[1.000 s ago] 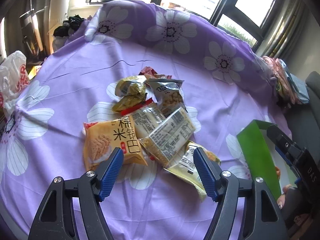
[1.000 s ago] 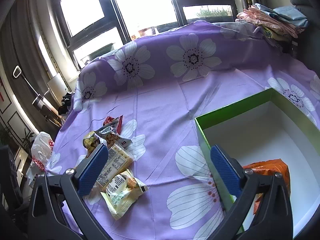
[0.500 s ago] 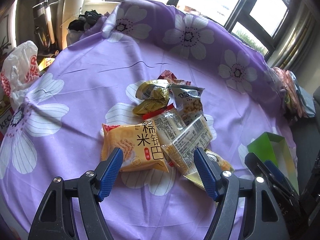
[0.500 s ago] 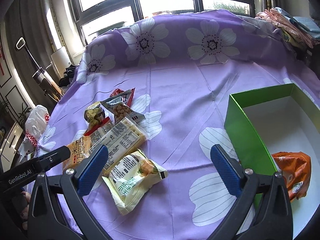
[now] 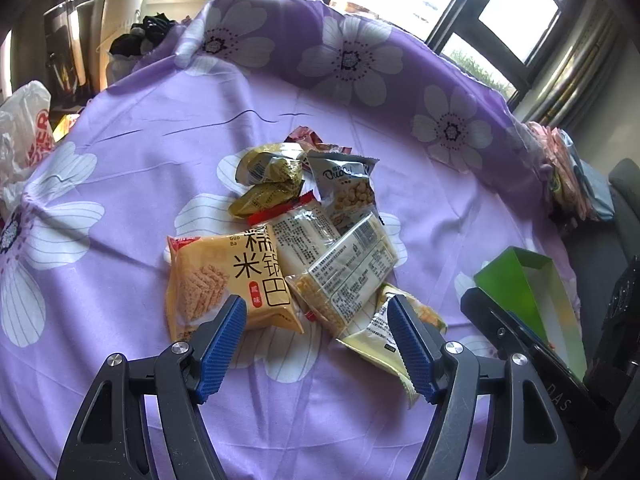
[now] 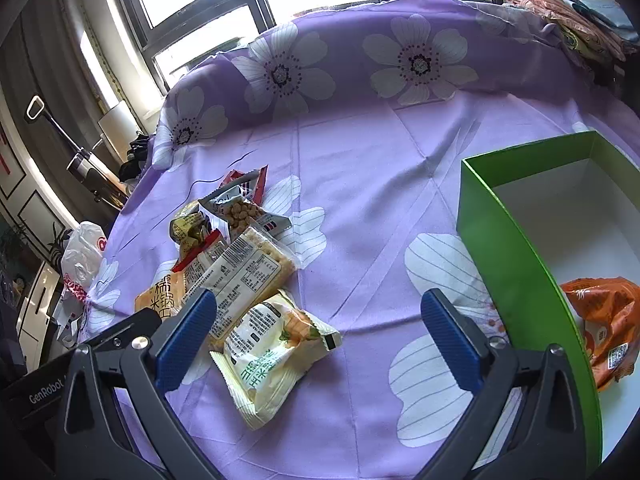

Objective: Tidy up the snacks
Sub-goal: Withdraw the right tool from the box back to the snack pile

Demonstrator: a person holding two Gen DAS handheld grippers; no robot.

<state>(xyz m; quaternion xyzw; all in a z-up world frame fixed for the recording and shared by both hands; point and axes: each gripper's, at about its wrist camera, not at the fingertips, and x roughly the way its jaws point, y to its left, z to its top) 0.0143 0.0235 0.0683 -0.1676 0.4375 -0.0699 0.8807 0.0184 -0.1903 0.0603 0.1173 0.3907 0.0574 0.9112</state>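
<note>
Right hand-held gripper lowered, snacks beneath

the left wrist view looks forward and down, close over the snack pile on the purple cloth. the right wrist view faces the same way from further right, near the green box. both views share pile, cloth and box.

Black-framed tongs with ribbed blue pads and silver screws.
</note>
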